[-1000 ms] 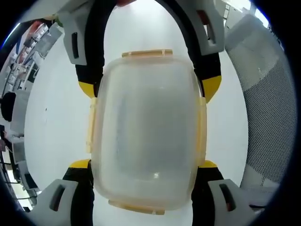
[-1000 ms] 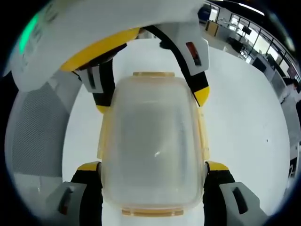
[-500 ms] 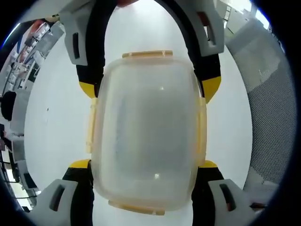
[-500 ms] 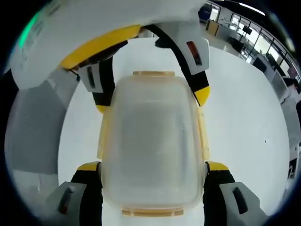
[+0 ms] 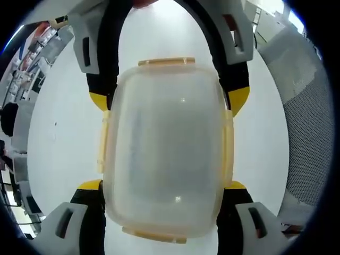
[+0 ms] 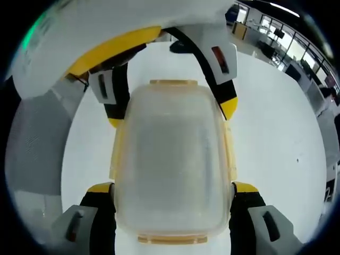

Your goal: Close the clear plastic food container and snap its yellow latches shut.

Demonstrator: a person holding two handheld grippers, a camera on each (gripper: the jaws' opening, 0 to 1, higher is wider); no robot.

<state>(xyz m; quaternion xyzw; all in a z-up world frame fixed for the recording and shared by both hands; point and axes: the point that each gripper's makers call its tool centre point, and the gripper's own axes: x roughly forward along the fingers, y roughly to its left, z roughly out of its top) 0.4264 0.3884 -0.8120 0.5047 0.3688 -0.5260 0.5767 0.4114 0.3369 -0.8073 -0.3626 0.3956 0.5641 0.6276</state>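
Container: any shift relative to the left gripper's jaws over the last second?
No. In the left gripper view the container sits between the same yellow jaw tips, its yellow latches unshifted against them; just the background mesh drifts slightly.

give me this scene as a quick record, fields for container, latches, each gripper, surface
container: clear plastic food container, lid on, held between both grippers from opposite ends
latches: yellow latches on all four sides, lying against the container walls
left gripper: left gripper, jaws pressing the container's two long sides
right gripper: right gripper, jaws pressing the same long sides from the other end
surface: plain white table behind the container
background: grey mesh chair back at the edge of the left gripper view
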